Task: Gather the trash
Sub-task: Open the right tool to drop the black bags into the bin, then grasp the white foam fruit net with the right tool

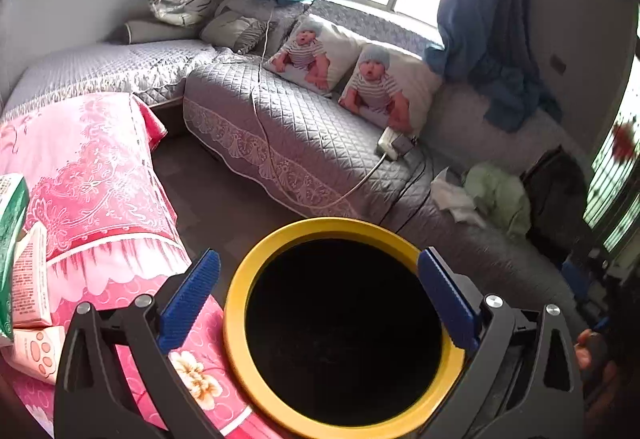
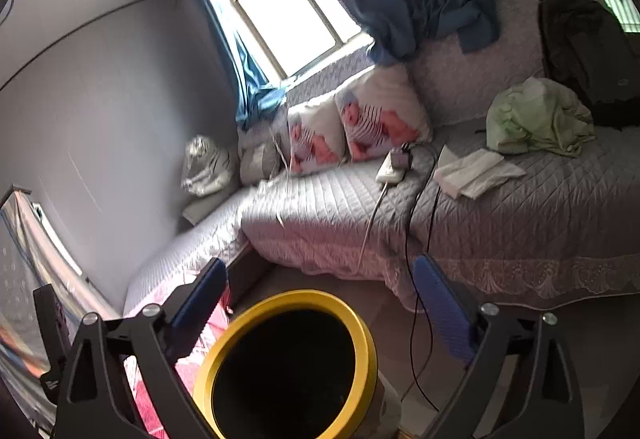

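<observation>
A yellow-rimmed trash bin (image 1: 240, 303) with a dark inside stands on the floor right below my left gripper (image 1: 320, 299), which is open and empty above its mouth. The bin (image 2: 362, 335) also shows low in the right wrist view, below my right gripper (image 2: 320, 311), which is open and empty. Small cartons (image 1: 30, 279) and a green pack (image 1: 10, 231) lie on the pink cloth at the far left. White tissue paper (image 2: 476, 171) lies on the grey quilted sofa, beside a green cloth (image 2: 536, 119).
A table with a pink flowered cloth (image 1: 100, 175) is left of the bin. A grey L-shaped sofa (image 1: 304, 127) holds baby-print cushions (image 1: 312, 55), a power strip (image 2: 394, 169) with cables trailing to the floor, and a black bag (image 2: 584, 55). Blue curtains hang by the window.
</observation>
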Demonstrator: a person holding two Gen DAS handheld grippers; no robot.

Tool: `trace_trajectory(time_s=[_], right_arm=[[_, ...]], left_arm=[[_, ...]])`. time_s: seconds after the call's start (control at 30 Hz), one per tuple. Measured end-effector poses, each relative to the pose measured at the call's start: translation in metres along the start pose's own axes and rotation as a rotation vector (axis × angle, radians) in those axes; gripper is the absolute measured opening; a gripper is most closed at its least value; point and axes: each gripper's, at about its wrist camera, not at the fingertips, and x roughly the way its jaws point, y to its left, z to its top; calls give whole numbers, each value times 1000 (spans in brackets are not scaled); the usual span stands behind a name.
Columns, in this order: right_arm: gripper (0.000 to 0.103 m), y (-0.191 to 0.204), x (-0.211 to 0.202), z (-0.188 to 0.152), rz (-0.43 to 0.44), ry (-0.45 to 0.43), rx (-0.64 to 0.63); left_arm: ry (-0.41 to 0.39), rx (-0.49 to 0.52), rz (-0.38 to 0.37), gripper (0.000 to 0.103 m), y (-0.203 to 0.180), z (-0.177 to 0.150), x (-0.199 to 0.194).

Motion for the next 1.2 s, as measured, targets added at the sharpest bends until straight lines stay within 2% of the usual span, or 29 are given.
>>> trace_trajectory(time_s=[0.07,0.13,0.23,0.4,0.53,0.67,0.73,0.83,0.93,1.0,1.13,1.2], right_arm=[[93,4,-1,0,17,-1,-11],[95,13,-3,-2,84,2,-25],[95,33,-9,-5,162,-5,-81],[95,80,-21,-14,283,-34,-213],[95,112,-26,-26,365,-37,-297],[95,149,-26,-44,485,4,-388],[95,169,-27,-55,562,26,-437],[95,205,-29,-78,677,76,-566],[95,243,-31,-108,811,149,-717],[95,266,-31,-131,877,206,-792],[95,308,-29,-172,938,297,-923],[95,327,-26,-195,952,345,-1013]], left_arm=[[5,6,14,95,3,4,-7],[-7,12,19,95,6,6,-16],[-69,-4,-2,95,13,9,-44],[-230,-94,-66,95,37,23,-121],[-371,-92,-32,95,52,32,-195],[-474,-70,49,95,76,34,-275],[-497,-71,63,95,92,30,-306],[-531,-67,144,95,119,20,-354],[-573,-56,302,95,148,1,-406],[-590,-70,371,95,162,-8,-429],[-636,-164,472,95,199,-36,-484],[-684,-221,535,95,214,-55,-510]])
